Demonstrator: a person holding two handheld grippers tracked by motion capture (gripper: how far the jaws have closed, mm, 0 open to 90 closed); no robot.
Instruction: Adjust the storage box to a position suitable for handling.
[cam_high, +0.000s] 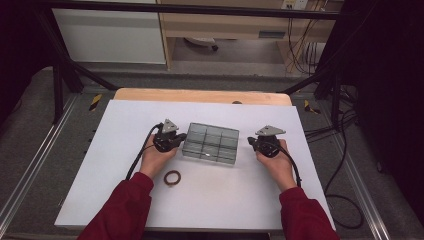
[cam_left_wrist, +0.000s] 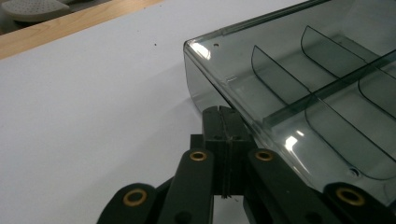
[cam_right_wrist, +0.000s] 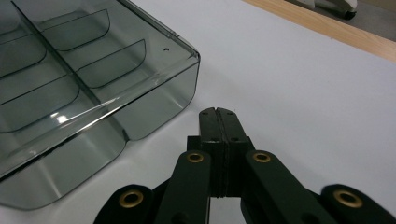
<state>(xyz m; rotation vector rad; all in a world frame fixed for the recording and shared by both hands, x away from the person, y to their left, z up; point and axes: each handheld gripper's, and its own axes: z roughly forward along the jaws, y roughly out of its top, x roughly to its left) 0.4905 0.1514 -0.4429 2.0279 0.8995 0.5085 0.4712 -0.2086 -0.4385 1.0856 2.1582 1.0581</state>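
I have the smoked clear divider box (cam_high: 210, 143) lying mid-bench between my two grippers, its long axis running from one to the other. My left gripper (cam_left_wrist: 222, 112) has its fingers clenched on nothing and touches the box's left end. My right gripper (cam_right_wrist: 217, 113), likewise clenched, sits just beside the right end.
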